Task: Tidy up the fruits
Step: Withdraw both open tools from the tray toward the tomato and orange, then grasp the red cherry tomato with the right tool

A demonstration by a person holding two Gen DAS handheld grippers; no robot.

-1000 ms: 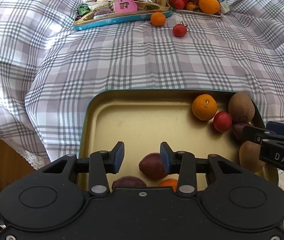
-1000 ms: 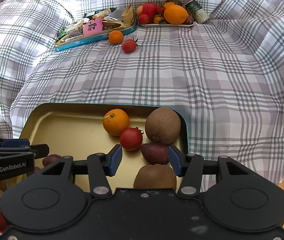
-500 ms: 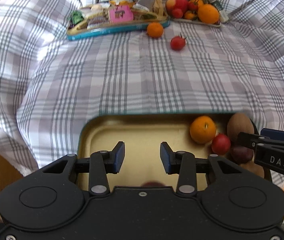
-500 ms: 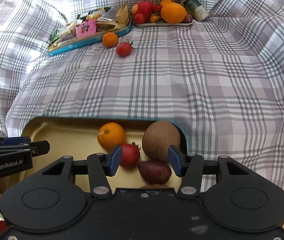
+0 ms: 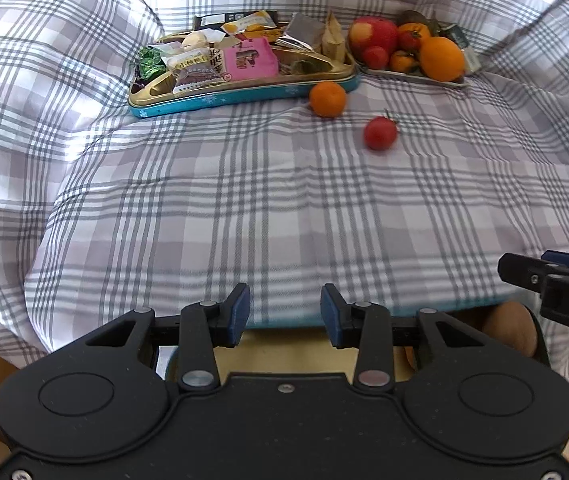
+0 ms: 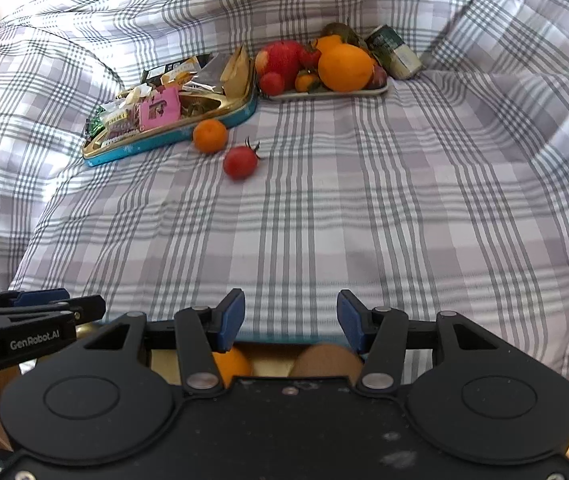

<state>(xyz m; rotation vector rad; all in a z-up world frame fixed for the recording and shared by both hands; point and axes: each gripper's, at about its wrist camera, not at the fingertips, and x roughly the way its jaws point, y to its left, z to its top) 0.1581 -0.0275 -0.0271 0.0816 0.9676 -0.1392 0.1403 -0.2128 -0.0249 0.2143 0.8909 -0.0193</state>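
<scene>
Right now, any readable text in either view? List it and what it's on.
"GenRobot.AI": side of the left gripper, seen in the right wrist view.
"DA", cut off at the frame edge: side of the right gripper, seen in the left wrist view.
Pink packet, snack wrappers, can: print too small to read.

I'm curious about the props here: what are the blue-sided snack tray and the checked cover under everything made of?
The snack tray looks like thin metal: a shiny gold inside that catches the light, and a painted blue wall with small snowflake prints. The checked cover seems to be soft woven cloth, probably cotton, matte, with folds and puffy bulges at the edges.
</scene>
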